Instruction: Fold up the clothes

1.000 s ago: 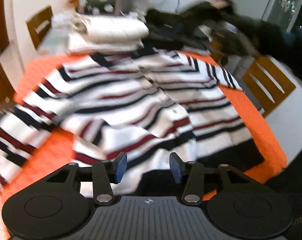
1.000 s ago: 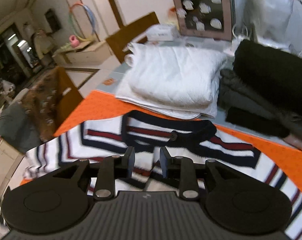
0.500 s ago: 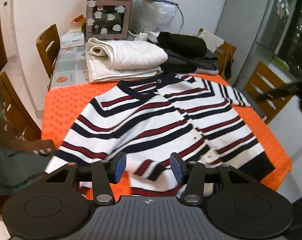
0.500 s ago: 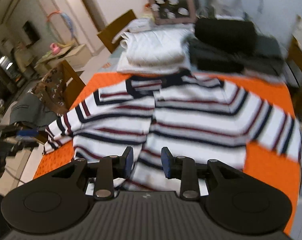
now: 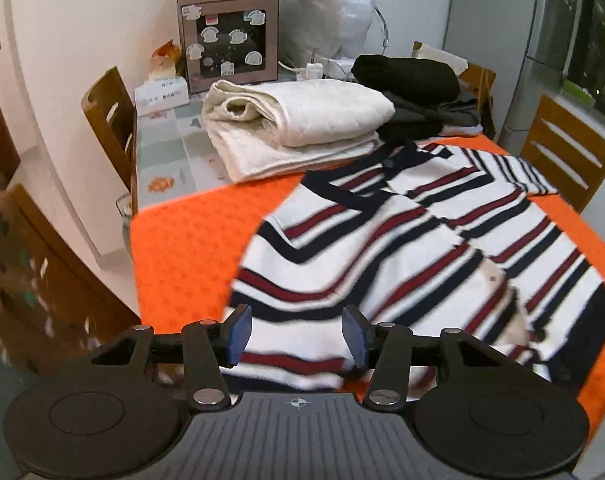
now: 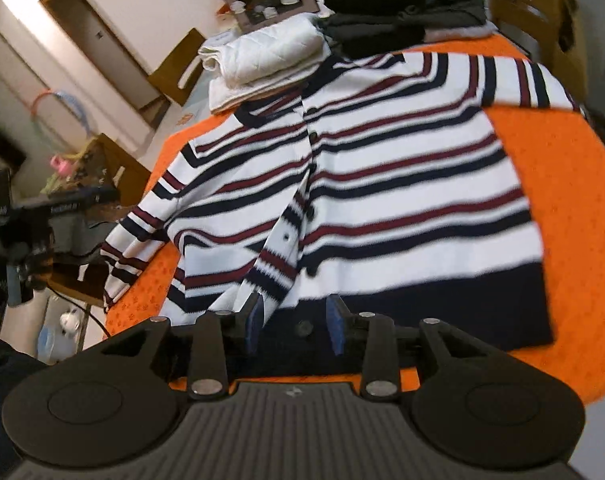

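One striped cardigan (image 6: 382,184) lies spread flat on the orange cloth (image 6: 562,200), collar toward the far edge, where one folded white quilt (image 5: 298,120) and one pile of dark clothes (image 5: 414,84) sit. The left gripper (image 5: 297,336) hangs released over a sleeve at the near edge, gripping nothing. The right gripper (image 6: 295,325), its jaws just widened, stands released over the dark hem, gripping nothing.

Table (image 5: 162,148) under orange cloth (image 5: 190,240): striped cardigan (image 6: 382,184), folded white quilt (image 5: 294,124), dark clothes (image 5: 414,84).
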`<state>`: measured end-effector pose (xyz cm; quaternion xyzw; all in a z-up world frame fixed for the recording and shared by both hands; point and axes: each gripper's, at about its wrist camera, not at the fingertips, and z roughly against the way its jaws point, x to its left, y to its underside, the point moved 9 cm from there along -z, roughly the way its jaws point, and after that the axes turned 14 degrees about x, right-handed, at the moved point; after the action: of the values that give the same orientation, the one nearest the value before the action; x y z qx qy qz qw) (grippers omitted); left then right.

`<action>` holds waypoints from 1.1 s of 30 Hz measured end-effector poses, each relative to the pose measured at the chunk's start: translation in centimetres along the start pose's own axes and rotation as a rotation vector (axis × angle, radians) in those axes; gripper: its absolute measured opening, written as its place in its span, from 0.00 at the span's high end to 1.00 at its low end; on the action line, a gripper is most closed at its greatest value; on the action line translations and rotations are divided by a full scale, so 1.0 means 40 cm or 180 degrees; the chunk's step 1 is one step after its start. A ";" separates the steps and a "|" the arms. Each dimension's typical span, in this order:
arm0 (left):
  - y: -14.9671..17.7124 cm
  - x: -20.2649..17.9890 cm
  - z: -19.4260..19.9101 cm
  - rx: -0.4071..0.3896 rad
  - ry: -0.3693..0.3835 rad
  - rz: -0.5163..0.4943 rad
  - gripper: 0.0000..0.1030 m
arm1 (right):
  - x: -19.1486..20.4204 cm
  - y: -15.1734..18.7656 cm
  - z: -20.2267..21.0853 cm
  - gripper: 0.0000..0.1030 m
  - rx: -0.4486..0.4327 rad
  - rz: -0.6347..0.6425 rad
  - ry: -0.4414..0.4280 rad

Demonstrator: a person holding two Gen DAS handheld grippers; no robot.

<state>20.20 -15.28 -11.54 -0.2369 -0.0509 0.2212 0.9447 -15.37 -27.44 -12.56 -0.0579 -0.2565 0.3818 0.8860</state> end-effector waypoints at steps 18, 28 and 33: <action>-0.158 0.052 -0.254 0.0130 -0.0079 -0.0455 0.48 | 0.217 0.077 -0.231 0.56 -0.0069 0.0039 0.0462; -0.210 0.051 -0.347 0.0149 -0.0343 -0.0416 0.95 | 0.213 0.088 -0.226 0.56 -0.0024 -0.0031 0.0528; -0.304 0.087 -0.323 -0.0120 -0.0618 -0.0324 0.96 | 0.223 0.088 -0.236 0.55 0.0000 -0.0003 0.0493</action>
<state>30.72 -28.85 -17.26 -0.2292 -0.1583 0.1938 0.9407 -7.81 -17.79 -18.09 -0.0871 -0.1872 0.3758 0.9034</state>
